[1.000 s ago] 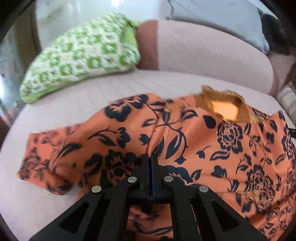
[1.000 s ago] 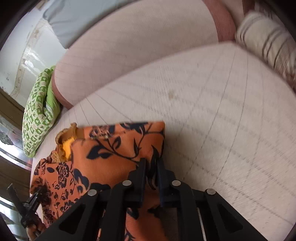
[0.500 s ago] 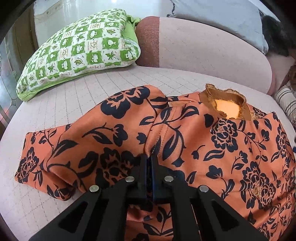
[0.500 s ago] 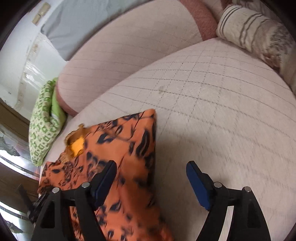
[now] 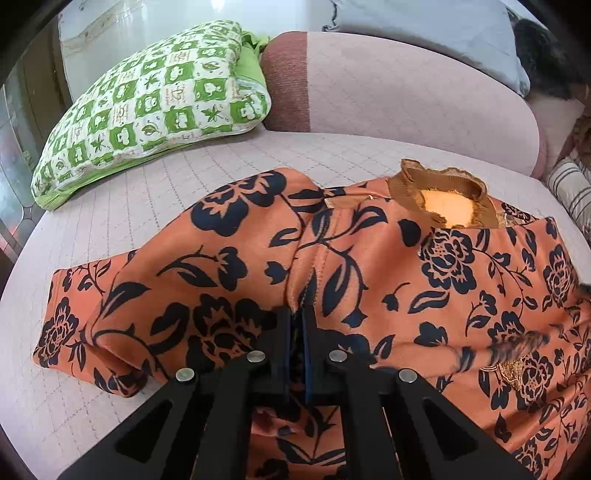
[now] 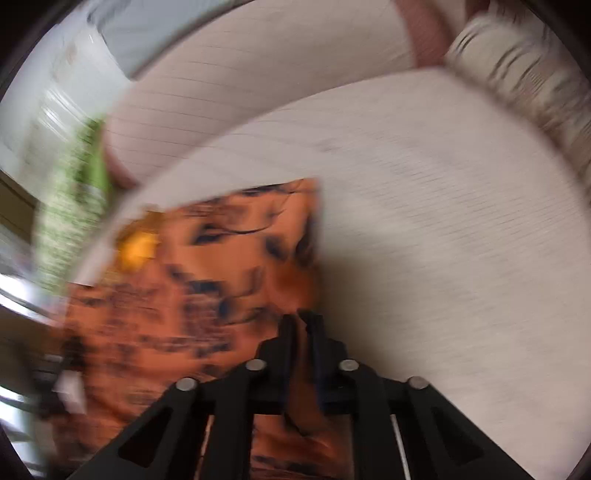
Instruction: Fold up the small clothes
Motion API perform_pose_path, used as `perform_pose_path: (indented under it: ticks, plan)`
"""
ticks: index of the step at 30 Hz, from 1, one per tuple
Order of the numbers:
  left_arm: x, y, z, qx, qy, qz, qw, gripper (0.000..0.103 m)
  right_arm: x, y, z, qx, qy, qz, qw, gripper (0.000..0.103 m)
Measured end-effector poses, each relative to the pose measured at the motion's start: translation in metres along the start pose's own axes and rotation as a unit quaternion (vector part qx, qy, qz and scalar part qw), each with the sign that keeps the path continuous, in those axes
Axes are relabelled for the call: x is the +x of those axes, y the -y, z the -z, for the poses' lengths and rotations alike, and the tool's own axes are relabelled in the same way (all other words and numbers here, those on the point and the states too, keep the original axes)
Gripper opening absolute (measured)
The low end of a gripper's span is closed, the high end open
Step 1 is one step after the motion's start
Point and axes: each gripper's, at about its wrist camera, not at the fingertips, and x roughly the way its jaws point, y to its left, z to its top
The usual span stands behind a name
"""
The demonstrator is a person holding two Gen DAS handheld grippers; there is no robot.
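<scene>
An orange garment with a dark floral print (image 5: 369, 266) lies on the pink quilted couch seat (image 5: 129, 192), its brown neck opening (image 5: 443, 192) toward the backrest. My left gripper (image 5: 297, 314) is shut on a raised fold of the garment near the left sleeve seam. In the blurred right wrist view the garment (image 6: 207, 280) lies at the left, and my right gripper (image 6: 301, 321) is shut on its right edge, with cloth between the fingers.
A green and white checked pillow (image 5: 155, 107) leans at the back left. The pink backrest (image 5: 406, 96) runs behind, with a grey cushion (image 5: 424, 29) on top. A striped pillow (image 6: 524, 74) lies at the right of the seat (image 6: 443, 221).
My right gripper opened half a second ago and has now shut again on the garment's right edge, moving fast. My left gripper stays shut on the fold, hardly moved.
</scene>
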Motion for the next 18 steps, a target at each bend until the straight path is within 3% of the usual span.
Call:
perform_pose_path:
  ticks: [1, 4, 6, 7, 8, 9, 11, 13, 14, 15, 16, 18]
  plan:
    - [0.001, 0.001, 0.001, 0.000, 0.001, -0.001, 1.0000, 0.003, 0.007, 0.010, 0.003, 0.014, -0.012, 0.006, 1.000, 0.006]
    - [-0.002, 0.001, 0.000, 0.001, 0.004, -0.001, 1.0000, 0.004, 0.003, 0.027, 0.005, 0.050, 0.005, -0.081, 0.995, 0.009]
    - [-0.011, -0.002, -0.002, -0.010, 0.014, 0.009, 0.9998, 0.004, -0.009, 0.028, 0.000, 0.064, 0.029, -0.087, 0.994, 0.020]
    - [-0.017, -0.002, -0.002, -0.014, 0.022, 0.013, 0.9996, 0.004, -0.012, 0.029, -0.004, 0.074, 0.039, -0.099, 0.992, 0.046]
    - [-0.023, -0.003, -0.002, -0.017, 0.030, 0.016, 0.9993, 0.004, -0.012, 0.027, -0.009, 0.084, 0.039, -0.108, 0.990, 0.084]
    - [-0.029, -0.002, -0.002, -0.019, 0.037, 0.024, 0.9988, 0.004, -0.007, 0.025, -0.015, 0.095, 0.035, -0.117, 0.988, 0.089]
    - [-0.034, 0.003, -0.001, -0.015, 0.042, 0.039, 0.9982, 0.007, 0.003, 0.018, -0.028, 0.106, 0.042, -0.129, 0.985, 0.089]
    - [-0.031, 0.014, 0.004, 0.003, 0.036, 0.050, 0.9981, 0.007, 0.023, 0.006, -0.038, 0.093, 0.013, -0.132, 0.987, 0.084]
    - [-0.026, 0.020, 0.007, 0.013, 0.028, 0.051, 0.9982, 0.007, 0.033, -0.003, -0.043, 0.074, -0.005, -0.121, 0.990, 0.058]
    - [-0.018, 0.025, 0.012, 0.025, 0.016, 0.047, 0.9985, 0.007, 0.036, -0.010, -0.048, 0.048, -0.004, -0.098, 0.994, 0.024]
    - [-0.007, 0.029, 0.016, 0.031, -0.003, 0.038, 0.9988, 0.007, 0.037, -0.015, -0.052, 0.031, -0.006, -0.073, 0.997, 0.008]
    - [0.002, 0.030, 0.021, 0.035, -0.003, 0.029, 0.9990, 0.007, 0.031, -0.009, -0.057, 0.034, 0.020, -0.030, 0.999, 0.008]
